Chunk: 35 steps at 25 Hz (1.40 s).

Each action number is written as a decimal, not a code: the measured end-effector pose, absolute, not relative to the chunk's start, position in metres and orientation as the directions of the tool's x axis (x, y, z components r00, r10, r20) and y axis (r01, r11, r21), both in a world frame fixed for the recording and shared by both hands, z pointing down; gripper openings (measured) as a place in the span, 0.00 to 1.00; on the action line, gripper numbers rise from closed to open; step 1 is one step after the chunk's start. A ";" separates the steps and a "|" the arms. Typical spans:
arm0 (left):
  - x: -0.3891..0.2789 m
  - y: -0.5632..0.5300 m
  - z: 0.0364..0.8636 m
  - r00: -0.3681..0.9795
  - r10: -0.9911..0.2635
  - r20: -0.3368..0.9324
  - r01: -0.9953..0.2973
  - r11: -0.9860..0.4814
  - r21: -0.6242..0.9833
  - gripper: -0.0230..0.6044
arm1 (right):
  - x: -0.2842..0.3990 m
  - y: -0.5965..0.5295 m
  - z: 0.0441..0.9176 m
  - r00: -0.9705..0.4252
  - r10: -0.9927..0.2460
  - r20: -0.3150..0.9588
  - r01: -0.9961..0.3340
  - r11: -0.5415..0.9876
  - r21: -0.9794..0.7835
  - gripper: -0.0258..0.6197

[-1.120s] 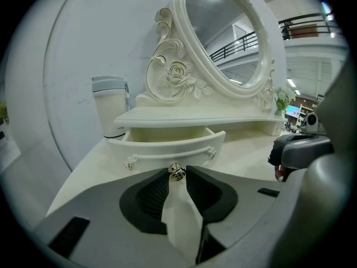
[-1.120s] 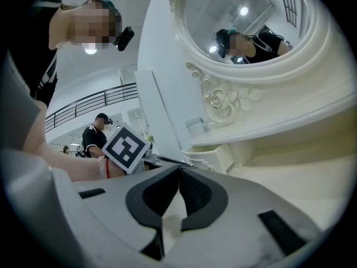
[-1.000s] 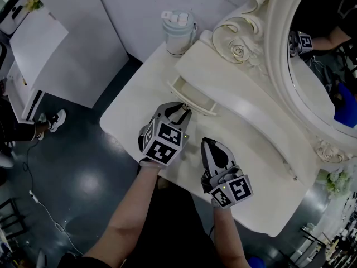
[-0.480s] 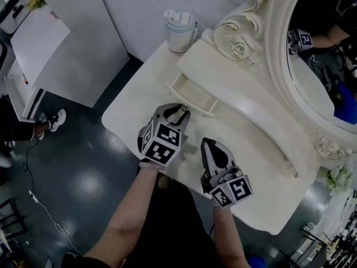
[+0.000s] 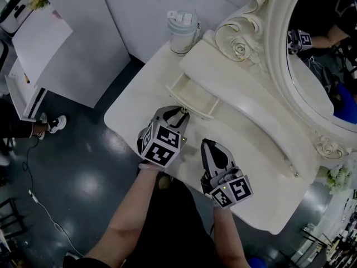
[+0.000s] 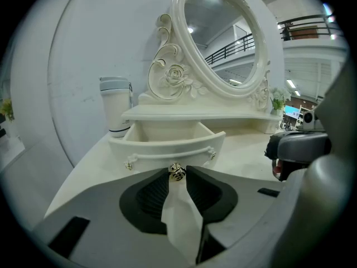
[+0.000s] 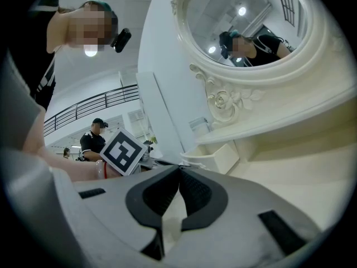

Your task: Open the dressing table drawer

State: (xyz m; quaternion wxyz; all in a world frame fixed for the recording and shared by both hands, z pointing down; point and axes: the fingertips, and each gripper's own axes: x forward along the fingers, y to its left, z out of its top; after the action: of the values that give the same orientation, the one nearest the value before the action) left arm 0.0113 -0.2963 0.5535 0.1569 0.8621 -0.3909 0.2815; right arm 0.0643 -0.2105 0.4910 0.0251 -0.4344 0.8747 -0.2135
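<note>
Head view: drawer [image 5: 192,96] stands open on table [image 5: 125,116], at 1 o'clock of L gripper [image 5: 182,114]. L jaws clenched on knob [image 6: 177,172] at drawer-front centre. R gripper [image 5: 207,144] at 5 o'clock of L, above table edge; jaws pressed together, nothing betw. them. Cup [image 5: 182,31] at 12 o'clock.

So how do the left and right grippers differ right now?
The left gripper pinches the knob of the open drawer; the right gripper is shut on nothing. The left gripper is at the drawer front; the right gripper hangs apart, over the tabletop. Both have their jaws closed.
</note>
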 end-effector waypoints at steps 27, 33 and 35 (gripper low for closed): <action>0.007 -0.285 0.522 0.551 -0.657 0.514 -0.770 -0.638 0.010 0.16 | 0.069 -0.198 0.475 -0.609 -0.785 0.113 -0.752 0.526 -0.397 0.05; -0.002 -0.279 0.496 0.578 -0.687 0.441 -0.784 -0.617 0.066 0.04 | 0.071 -0.191 0.455 -0.609 -0.787 0.100 -0.762 0.546 -0.347 0.05; -0.003 -0.275 0.484 0.597 -0.694 0.403 -0.781 -0.617 0.095 0.04 | 0.072 -0.189 0.447 -0.608 -0.788 0.094 -0.766 0.552 -0.331 0.05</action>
State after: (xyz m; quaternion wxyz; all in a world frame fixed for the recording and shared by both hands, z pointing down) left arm -0.0033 -0.2750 0.4842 0.1318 0.8838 -0.4172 0.1658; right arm 0.0723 -0.1893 0.4471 0.0327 -0.4413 0.8802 -0.1716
